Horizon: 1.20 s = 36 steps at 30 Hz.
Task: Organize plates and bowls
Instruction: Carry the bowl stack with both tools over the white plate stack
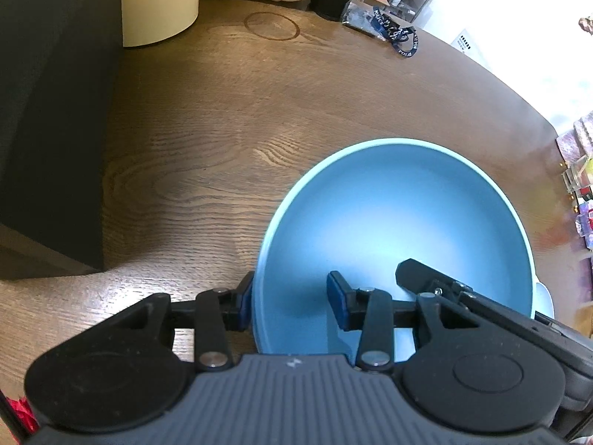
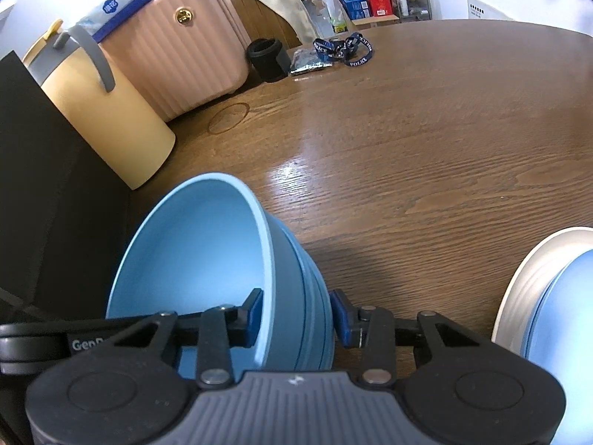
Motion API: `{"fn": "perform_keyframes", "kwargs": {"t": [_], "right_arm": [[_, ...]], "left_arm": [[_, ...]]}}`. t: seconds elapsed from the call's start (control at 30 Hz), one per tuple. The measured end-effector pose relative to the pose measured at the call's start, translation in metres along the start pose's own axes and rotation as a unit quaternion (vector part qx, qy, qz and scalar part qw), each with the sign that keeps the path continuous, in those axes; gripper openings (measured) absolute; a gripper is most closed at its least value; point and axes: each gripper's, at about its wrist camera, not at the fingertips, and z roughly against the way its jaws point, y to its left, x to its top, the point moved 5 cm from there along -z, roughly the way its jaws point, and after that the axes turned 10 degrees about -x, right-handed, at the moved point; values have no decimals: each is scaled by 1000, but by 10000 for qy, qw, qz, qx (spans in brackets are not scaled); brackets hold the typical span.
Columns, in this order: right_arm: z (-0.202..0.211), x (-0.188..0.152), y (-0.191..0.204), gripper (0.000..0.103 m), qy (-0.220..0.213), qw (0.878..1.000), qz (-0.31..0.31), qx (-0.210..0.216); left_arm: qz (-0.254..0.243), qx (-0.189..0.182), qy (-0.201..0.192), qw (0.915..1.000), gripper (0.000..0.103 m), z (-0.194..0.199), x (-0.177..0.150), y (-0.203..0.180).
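Both claws sit on the blue bowl [image 1: 400,230], opposite sides of its rim.

Left claw [image 1: 294,298]: half open, straddling the near rim. Outer pad touches or nearly touches the bowl's outside wall; inner pad hangs inside the bowl, clear of the wall. Not clamped. Approaches low and roughly level, fingers pointing across the bowl.

Right claw [image 2: 296,315]: also part open, one pad inside against the inner wall, the other just beside the ribbed outer wall with a thin gap showing. Can't tell if it bears any load. Its fingertip also shows in the left wrist view, poking over the bowl's right rim. Bowl looks tipped toward the black box [image 2: 55,204] in the right wrist view; that may be lens distortion, not certain.

Progress, my read: early to mid. Right of the blue bowl, a white plate [image 2: 519,285] carries a pale blue dish [image 2: 559,319], so one stack seems started. Blue bowl is apart from that stack, alone on the tabletop [image 2: 426,148], near the yellow canister [image 2: 111,122]. Likely remaining: close on the rim, lift, carry to the stack. No other loose plates or bowls visible.
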Motion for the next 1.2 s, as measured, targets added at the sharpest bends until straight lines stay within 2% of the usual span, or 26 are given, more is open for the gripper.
{"fn": "perform_keyframes", "kwargs": {"t": [0.53, 1.2], "right_arm": [[46, -1, -37, 37, -447, 9988, -176, -60], [96, -8, -142, 37, -761, 9935, -742, -413]], "left_arm": [[-321, -212, -235, 9990, 41, 14, -11, -52], [-958, -568, -72, 9938, 41, -10, -39, -159]]}}
